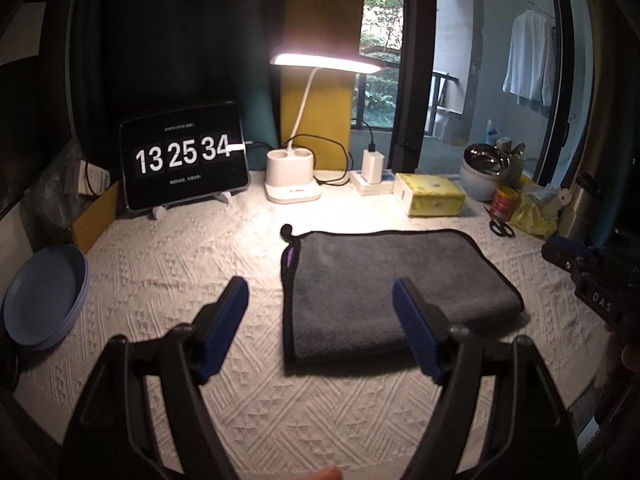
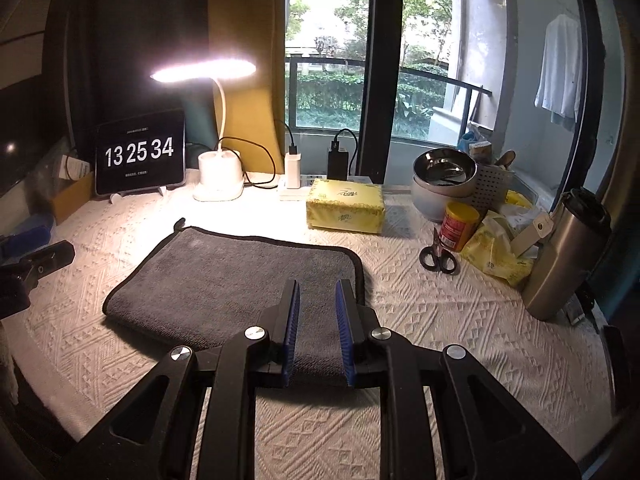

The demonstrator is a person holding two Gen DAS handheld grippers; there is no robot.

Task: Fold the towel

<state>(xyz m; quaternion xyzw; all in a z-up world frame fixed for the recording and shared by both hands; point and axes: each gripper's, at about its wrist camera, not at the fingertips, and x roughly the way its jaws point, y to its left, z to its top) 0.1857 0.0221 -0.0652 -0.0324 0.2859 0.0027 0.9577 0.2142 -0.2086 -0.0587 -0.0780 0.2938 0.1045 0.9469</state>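
grey towel lies folded flat on the white patterned table, black trim round its edges. left gripper hangs above its near left edge with jaws spread wide, nothing in them. right gripper sits over the towel's near right part, jaws a narrow gap apart and empty, so open too. only writing i can read: the tablet at the back shows "13 25 34", and there's "das" on the right gripper's body in the left view. small text under the digits is too tiny. lit lamp beside the tablet, yellow tissue box, red can, label unreadable.
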